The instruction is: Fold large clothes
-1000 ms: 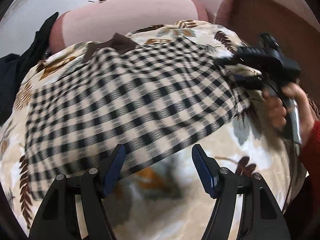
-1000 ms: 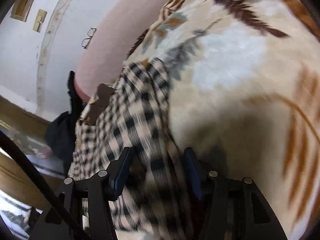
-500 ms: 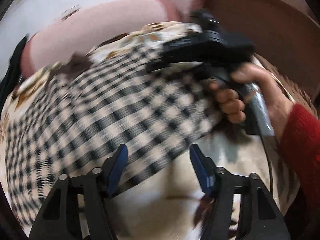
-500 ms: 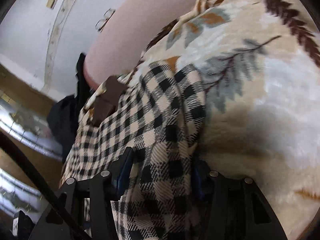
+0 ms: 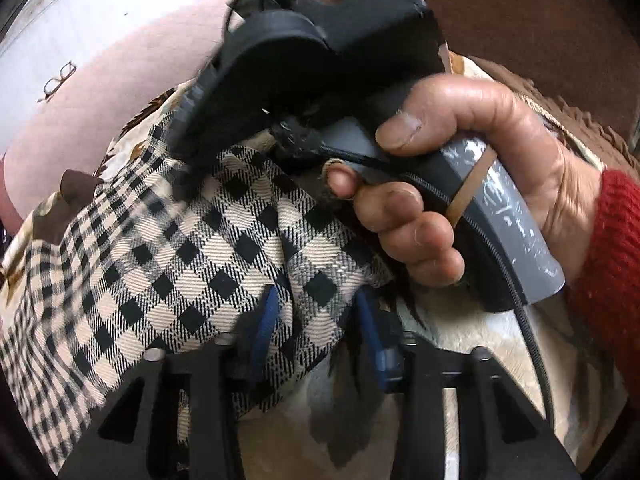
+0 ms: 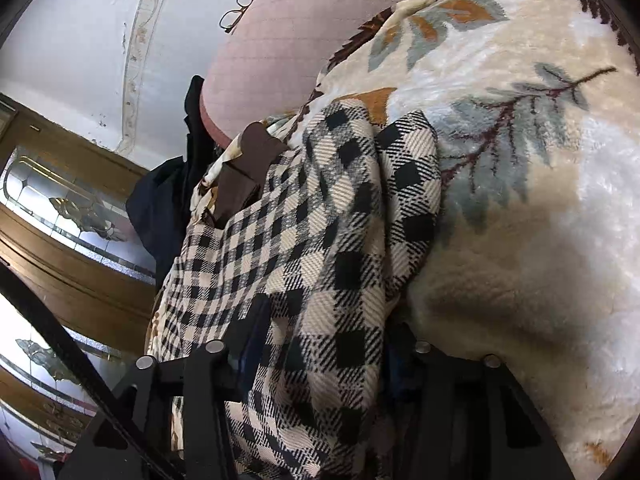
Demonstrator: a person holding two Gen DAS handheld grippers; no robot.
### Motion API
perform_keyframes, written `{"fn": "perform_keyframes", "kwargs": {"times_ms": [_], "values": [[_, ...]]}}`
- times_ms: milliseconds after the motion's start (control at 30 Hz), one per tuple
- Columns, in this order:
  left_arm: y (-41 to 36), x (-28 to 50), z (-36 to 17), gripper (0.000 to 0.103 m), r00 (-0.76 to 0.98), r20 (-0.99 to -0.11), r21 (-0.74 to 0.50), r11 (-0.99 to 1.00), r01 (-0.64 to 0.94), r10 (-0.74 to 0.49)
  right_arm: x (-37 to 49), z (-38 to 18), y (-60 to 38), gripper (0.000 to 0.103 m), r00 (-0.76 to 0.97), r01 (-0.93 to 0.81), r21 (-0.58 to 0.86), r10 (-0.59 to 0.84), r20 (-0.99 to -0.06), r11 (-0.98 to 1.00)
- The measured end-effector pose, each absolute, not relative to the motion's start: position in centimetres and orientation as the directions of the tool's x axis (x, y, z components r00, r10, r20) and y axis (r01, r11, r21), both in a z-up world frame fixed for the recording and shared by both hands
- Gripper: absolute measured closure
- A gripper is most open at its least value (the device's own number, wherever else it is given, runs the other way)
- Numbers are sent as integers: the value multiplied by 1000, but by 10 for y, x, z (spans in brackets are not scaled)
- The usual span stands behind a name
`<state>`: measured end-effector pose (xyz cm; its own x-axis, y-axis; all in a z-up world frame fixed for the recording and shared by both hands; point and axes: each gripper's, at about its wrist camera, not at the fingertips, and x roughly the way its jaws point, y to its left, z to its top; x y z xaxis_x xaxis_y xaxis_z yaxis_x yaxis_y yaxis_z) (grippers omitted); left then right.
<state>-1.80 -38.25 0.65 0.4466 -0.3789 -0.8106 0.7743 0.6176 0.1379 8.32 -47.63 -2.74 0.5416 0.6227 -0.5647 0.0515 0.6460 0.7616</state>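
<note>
A black and cream checked garment point(image 5: 180, 248) lies spread over a cream leaf-print blanket point(image 5: 460, 364). My left gripper point(image 5: 318, 324) is at the garment's near edge. Its jaws are closing, and a bunched fold of the cloth fills the gap between the blue pads point(image 5: 264, 320). Just beyond, a person's hand point(image 5: 460, 160) in a red sleeve holds the right gripper's handle. In the right wrist view my right gripper point(image 6: 324, 344) is also closing, with a thick fold of the checked garment point(image 6: 320, 208) pressed between its pads. A brown collar piece point(image 6: 244, 168) lies at the garment's far end.
A pink padded sofa back point(image 6: 280, 40) carries a pair of glasses point(image 6: 238, 10). Dark clothing point(image 6: 168, 200) hangs over the far side. A wooden cabinet with glass doors point(image 6: 60, 220) stands at the left. A brown wooden board point(image 5: 520, 20) rises behind the hand.
My left gripper has slid right along the garment's edge, up to the other hand, and narrowed onto a fold. My right gripper's jaws have narrowed on the cloth between them.
</note>
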Motion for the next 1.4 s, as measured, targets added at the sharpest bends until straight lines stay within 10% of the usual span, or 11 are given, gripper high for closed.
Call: {"fn": "perform_keyframes", "kwargs": {"times_ms": [67,767,1400], "values": [[-379,-14,11,98,441,-811,109,643,758,-384,83,-30,-480,80,544,71,777,629,-556,625],[-101,11,96,99,519,-669,-334,838,430,-533,144,94,-247,85,508,17,402,338,-792,915],[40,22,76,87,535,-669,-488,848,208,-516,186,63,-80,85,348,-216,112,183,-919,970]]}}
